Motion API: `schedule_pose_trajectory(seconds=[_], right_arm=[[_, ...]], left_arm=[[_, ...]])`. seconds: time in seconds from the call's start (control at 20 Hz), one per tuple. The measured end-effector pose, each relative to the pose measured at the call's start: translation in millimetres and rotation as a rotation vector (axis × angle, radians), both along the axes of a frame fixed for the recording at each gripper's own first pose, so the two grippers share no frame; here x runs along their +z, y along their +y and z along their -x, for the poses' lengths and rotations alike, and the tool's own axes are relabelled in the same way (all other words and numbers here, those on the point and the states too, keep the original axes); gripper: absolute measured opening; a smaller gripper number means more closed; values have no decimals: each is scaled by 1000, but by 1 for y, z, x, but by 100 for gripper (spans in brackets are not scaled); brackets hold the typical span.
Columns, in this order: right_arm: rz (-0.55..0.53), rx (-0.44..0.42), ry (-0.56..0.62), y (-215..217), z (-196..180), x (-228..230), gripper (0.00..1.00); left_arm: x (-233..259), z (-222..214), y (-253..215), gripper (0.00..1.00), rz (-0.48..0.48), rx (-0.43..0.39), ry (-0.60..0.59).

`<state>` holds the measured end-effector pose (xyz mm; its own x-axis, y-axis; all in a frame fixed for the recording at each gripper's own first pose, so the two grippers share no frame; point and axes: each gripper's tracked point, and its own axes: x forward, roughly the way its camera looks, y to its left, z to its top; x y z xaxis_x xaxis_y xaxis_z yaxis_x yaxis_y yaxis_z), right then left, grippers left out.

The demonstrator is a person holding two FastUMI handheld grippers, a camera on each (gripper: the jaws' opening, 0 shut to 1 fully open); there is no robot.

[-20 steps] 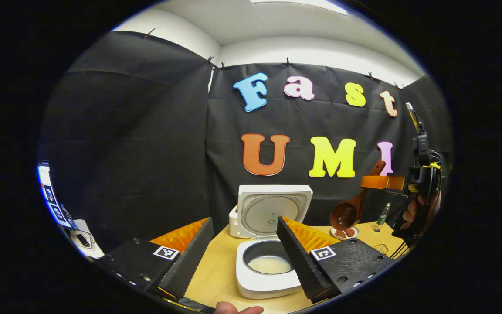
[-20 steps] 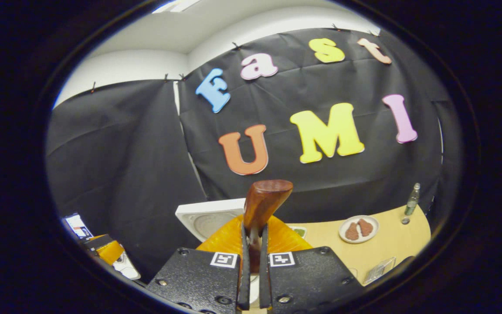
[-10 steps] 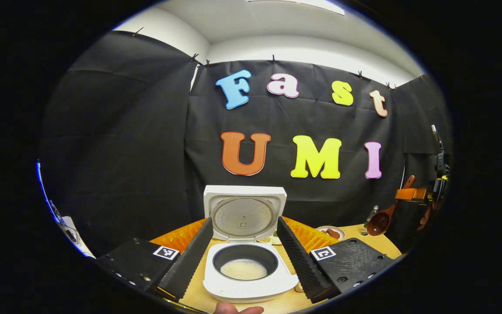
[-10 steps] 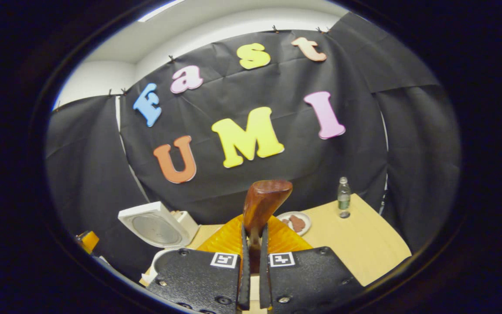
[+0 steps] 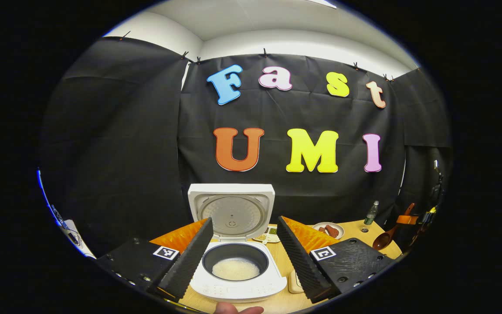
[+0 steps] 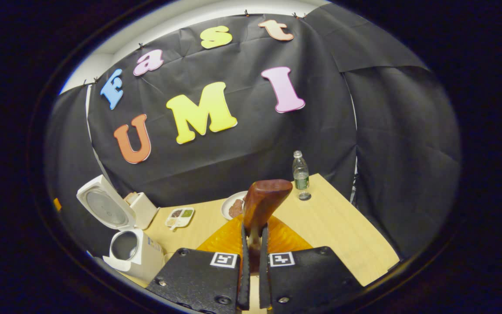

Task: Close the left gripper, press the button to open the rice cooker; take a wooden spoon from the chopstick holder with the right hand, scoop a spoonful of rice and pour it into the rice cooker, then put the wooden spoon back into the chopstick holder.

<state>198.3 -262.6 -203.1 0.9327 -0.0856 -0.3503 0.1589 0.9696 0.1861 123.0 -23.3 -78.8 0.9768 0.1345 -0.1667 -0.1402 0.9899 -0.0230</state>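
While the right claw (image 6: 251, 244) is gripping the spoon (image 6: 263, 201) handle, the left claw (image 5: 244, 248) is idling open, cooker (image 5: 238, 267) at twelve o'clock.

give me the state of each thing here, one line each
rice cooker: lid up, white rice in the pot
wooden spoon: clamped by its handle, off the table
right gripper: shut on the spoon
left gripper: open, holding nothing
bottle: upright, capped
plate: brown food on it
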Motion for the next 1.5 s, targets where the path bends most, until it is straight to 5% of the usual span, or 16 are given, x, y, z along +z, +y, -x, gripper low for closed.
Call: schedule_pose_trajectory(seconds=[0.55, 0.9, 1.2, 1.5], right_arm=[[-33, 1, 107, -19, -33, -114, 14], [-110, 37, 115, -15, -38, -133, 19], [-31, 5, 126, -29, -27, -119, 75], [69, -34, 41, -42, -6, -53, 83]], left_arm=[[0, -2, 5, 94, -50, 38, 58], [-1, -5, -6, 94, -58, 17, 78], [6, -12, -16, 95, -33, -10, 50], [20, -31, -15, 94, -13, -32, 7]])
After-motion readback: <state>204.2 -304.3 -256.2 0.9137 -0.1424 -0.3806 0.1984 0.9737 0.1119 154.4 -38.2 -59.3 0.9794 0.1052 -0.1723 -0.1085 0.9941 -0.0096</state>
